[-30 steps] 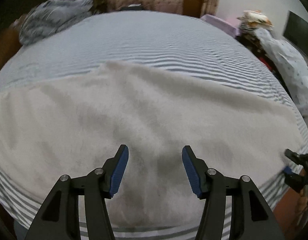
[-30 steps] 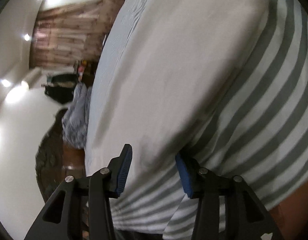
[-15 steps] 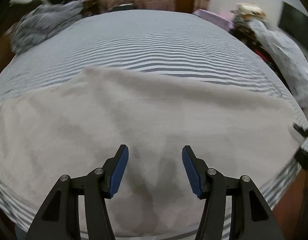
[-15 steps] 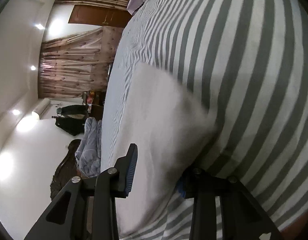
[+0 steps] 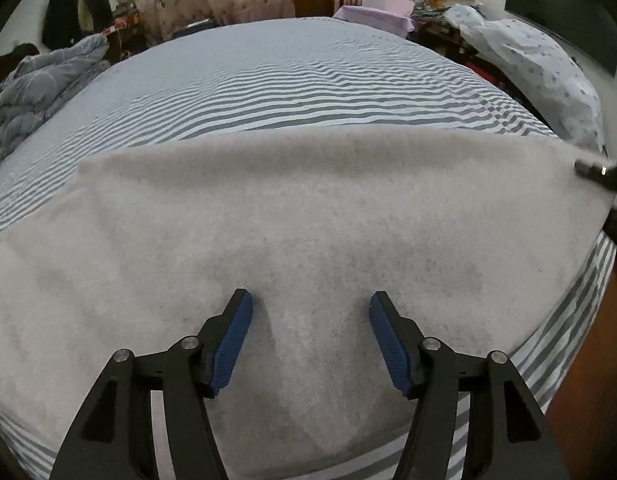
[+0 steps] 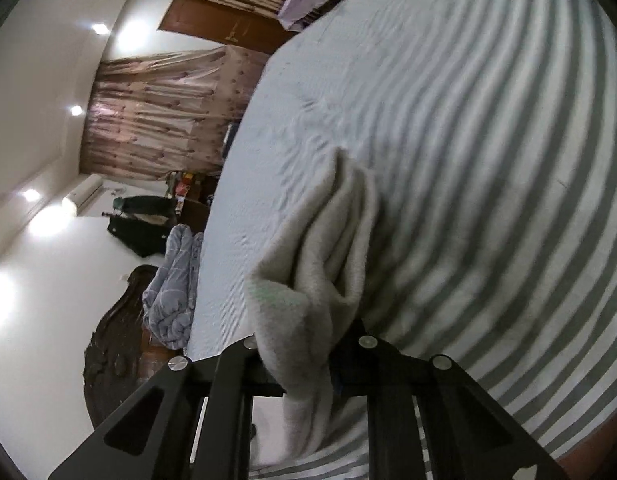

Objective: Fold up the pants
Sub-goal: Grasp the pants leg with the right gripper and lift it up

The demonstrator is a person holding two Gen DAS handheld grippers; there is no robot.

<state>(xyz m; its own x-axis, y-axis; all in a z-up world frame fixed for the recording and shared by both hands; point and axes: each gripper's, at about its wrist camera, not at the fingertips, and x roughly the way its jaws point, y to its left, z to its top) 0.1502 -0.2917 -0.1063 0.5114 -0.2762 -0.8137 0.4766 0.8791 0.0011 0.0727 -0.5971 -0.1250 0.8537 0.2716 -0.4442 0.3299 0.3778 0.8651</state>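
A: Starting at the left: the left tongs (image 5: 310, 336) hang released over the pants (image 5: 308, 232), blue pads apart, nothing between them. The pale fleecy pants lie spread across the near part of the striped bed (image 5: 292, 92).

B: What's changed?

A: A second ago the right tongs (image 6: 298, 368) were parted beside the cloth's edge; now they are clenched on the pants (image 6: 324, 248), a bunched end gathered up between them. In the left view they have risen to the far right rim (image 5: 600, 170).

B: Meaning for the fold?

A: I judge the right end is gripped and ready to be carried over; the left side is not yet taken.

B: Any containers?

A: None that I can see. Only a crumpled quilt (image 5: 36, 88) and piled bedding (image 5: 528, 52) beside the bed.
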